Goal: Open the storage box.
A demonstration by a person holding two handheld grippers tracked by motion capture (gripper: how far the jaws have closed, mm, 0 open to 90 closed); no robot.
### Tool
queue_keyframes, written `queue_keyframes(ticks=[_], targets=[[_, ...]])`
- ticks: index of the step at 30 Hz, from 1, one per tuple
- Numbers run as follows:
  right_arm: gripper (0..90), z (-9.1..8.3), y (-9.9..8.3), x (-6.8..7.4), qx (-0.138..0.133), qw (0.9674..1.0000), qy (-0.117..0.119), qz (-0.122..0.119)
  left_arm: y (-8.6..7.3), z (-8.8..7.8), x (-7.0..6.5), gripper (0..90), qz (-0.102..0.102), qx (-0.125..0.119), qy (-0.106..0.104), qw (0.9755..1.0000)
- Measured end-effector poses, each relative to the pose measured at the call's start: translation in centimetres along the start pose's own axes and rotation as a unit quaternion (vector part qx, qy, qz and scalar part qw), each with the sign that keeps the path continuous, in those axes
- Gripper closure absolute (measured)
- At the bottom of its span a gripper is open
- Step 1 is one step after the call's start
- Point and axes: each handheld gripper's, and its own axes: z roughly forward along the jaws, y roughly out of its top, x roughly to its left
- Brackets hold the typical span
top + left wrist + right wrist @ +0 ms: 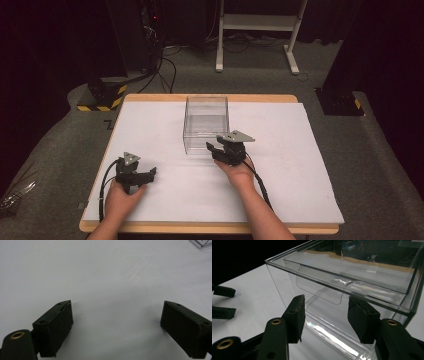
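Note:
A clear plastic box point(206, 122) with a see-through drawer stands on the white board point(300, 150), a little behind its middle. My right gripper point(220, 148) sits at the box's near right corner and points at it. In the right gripper view its jaws point(325, 300) stand open on either side of the drawer's curved pull cutout point(322, 288), pressing on nothing. My left gripper point(149, 174) rests at the near left of the board, open, with bare white surface between its jaws point(117, 305). A corner of the box point(202, 243) shows far off.
The board lies on a wooden table point(210, 228) with grey carpet around it. A white frame point(260, 30) stands behind, and black bases with yellow-black stripes point(102, 97) sit at the back left and right. The left gripper's jaws point(223, 302) show at the right gripper view's left edge.

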Motion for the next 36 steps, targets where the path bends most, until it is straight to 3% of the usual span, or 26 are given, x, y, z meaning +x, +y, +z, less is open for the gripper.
queue_keyframes(ticks=[9, 22, 36], targets=[[60.3, 0.5, 0.4, -0.3, -0.001, 0.9998, 0.014, -0.011, 0.0, 0.0, 0.0, 11.3, 0.000, 0.000, 0.000, 1.0000], [67.6, 0.8, 0.4, -0.5, 0.000, 0.9998, 0.015, -0.016, 0.0, 0.0, 0.0, 11.3, -0.001, 0.000, 0.000, 1.0000], [78.0, 0.2, -0.2, -1.4, -0.006, 0.9988, 0.044, -0.022, 0.0, 0.0, 0.0, 11.3, -0.001, 0.000, 0.000, 1.0000]])
